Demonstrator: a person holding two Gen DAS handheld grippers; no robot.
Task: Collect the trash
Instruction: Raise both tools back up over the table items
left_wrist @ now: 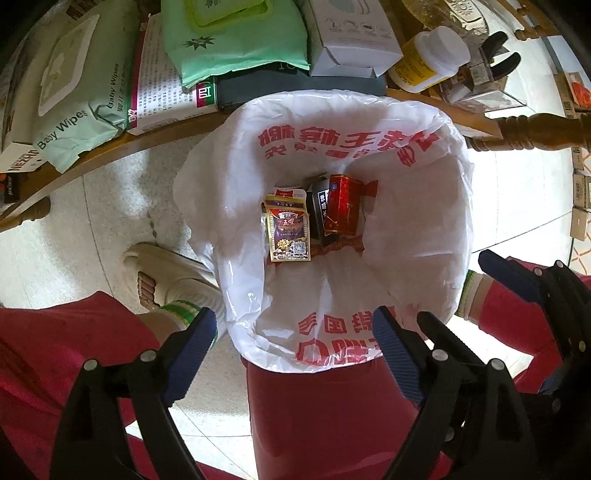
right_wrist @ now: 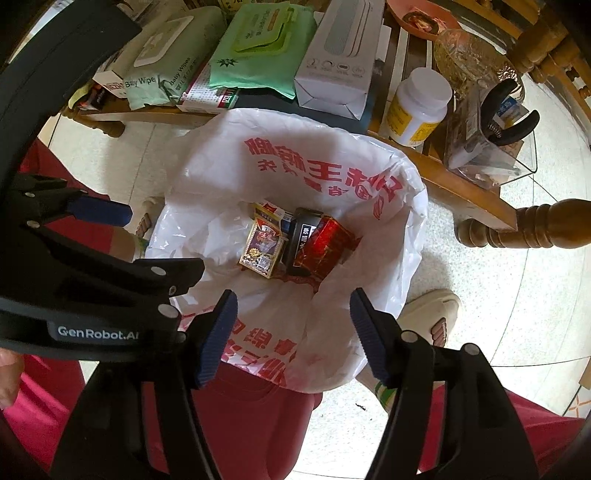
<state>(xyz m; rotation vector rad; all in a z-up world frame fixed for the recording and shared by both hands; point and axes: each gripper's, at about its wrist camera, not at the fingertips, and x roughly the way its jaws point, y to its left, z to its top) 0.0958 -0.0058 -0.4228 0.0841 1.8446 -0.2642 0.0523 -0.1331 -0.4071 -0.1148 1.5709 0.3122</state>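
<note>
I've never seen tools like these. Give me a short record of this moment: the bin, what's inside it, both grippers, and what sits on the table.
bin: dark red waste bin lined with a white plastic bag with red print
inside: purple and gold card box, black box, red box
left gripper: open, empty, above the bin's near rim
right gripper: open, empty, above the bin
table: wooden table with a pale green baby wipes pack, white cardboard box, white bottle with yellow label

Your red bin (left_wrist: 314, 406) stands on the pale floor (left_wrist: 110, 206); your wooden table (left_wrist: 155, 134) carries wipes packs (left_wrist: 85, 92), boxes (left_wrist: 347, 33) and a pill bottle (left_wrist: 428, 59).
</note>
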